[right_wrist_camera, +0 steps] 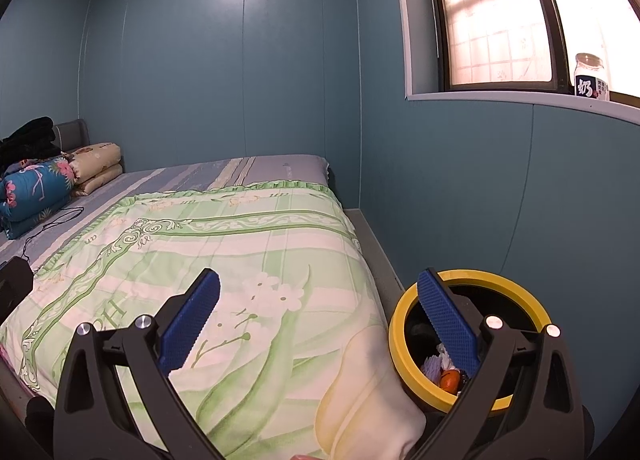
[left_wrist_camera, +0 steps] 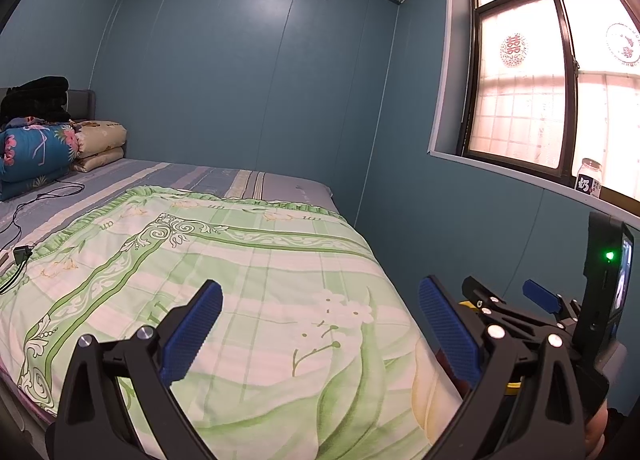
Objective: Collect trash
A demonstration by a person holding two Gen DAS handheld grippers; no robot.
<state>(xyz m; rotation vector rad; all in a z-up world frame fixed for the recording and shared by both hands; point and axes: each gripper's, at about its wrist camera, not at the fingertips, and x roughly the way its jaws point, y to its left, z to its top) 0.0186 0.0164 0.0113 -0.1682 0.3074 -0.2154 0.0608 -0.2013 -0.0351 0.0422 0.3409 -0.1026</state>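
Left claw point(left_wrist_camera: 320, 334) hovering over bed point(left_wrist_camera: 276, 179), fingers spread wide, gripping nothing. Right claw point(right_wrist_camera: 318, 320) likewise gaping, empty, hanging above green quilt point(right_wrist_camera: 240, 244) edge. Bin point(right_wrist_camera: 404, 340) with yellow rim sitting on floor just beside bed, under right claw's right finger. Trash point(right_wrist_camera: 442, 370) lying inside bin: white crumpled bits, orange piece. Bottle point(right_wrist_camera: 590, 77) standing on windowsill point(right_wrist_camera: 500, 99), well apart from both claws. Folded bedding point(left_wrist_camera: 40, 151) piling at far end of bed.
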